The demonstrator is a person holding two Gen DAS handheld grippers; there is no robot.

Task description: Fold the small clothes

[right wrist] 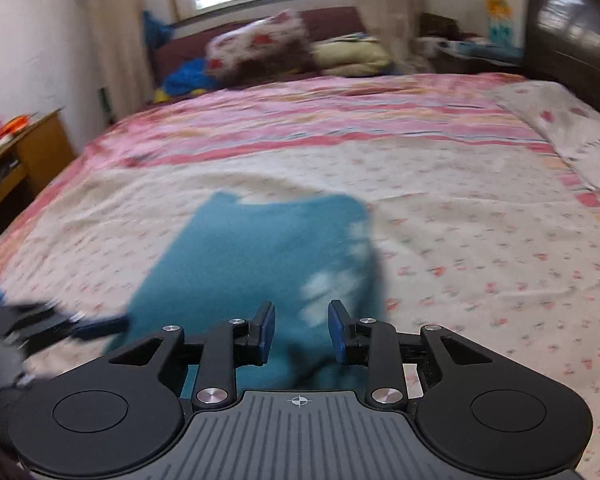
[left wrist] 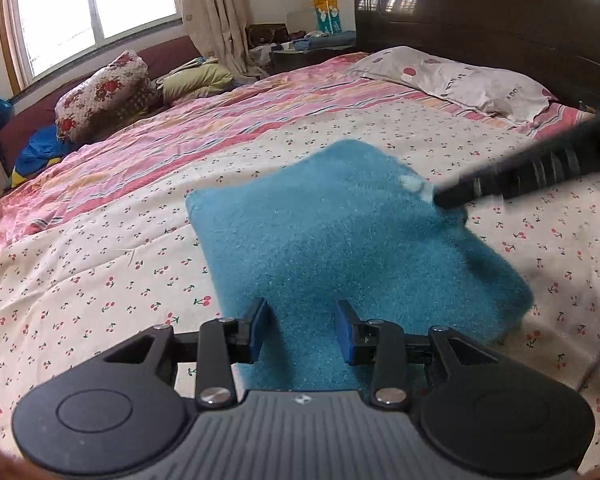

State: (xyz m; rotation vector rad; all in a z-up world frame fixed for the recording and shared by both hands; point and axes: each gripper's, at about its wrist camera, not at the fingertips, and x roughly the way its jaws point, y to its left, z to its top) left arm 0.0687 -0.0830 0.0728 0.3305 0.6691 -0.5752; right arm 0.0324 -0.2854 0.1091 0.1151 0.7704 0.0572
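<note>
Cherry-print bedsheet [left wrist: 100, 264] on bed; folded blue cloth [left wrist: 340, 240] lies under both narrowly parted, empty grippers: left gripper [left wrist: 302, 330], right gripper [right wrist: 301, 330].

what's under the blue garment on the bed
The blue garment lies flat on the cherry-print sheet, which shows all around it. Whatever sits directly beneath the cloth is covered, so nothing else can be confirmed there.

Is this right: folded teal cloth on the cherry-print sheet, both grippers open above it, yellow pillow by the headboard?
One thing is off: the pillow by the headboard is pale grey-white with red spots, not yellow, as the left wrist view shows. The rest stands: the folded teal cloth lies on the cherry-print sheet, and the left gripper and right gripper stand open above it.
</note>
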